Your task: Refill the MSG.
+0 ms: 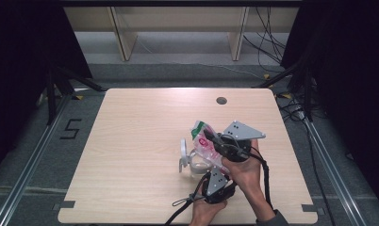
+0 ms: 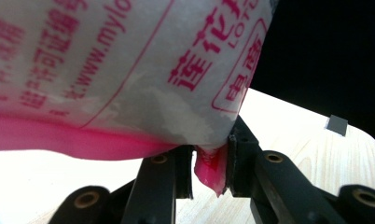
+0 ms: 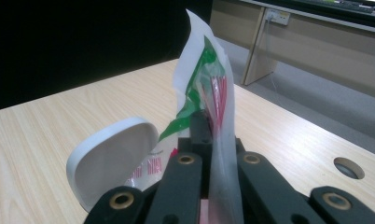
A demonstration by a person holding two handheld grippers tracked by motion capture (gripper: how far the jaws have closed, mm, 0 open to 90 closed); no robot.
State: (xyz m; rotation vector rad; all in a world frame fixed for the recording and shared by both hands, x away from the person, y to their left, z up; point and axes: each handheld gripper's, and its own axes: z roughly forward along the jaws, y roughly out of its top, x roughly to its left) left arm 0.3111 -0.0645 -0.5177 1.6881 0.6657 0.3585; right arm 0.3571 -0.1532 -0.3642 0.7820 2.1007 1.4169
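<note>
Bag [image 2: 129, 70]: white plastic, pink-red print

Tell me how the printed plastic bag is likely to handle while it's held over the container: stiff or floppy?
Probably floppy: the bag creases and folds where the right tool pinches it. Its white filling bulges above the left tool, so it may sag and shift. The thin glossy film could slip if either grip loosens.
</note>
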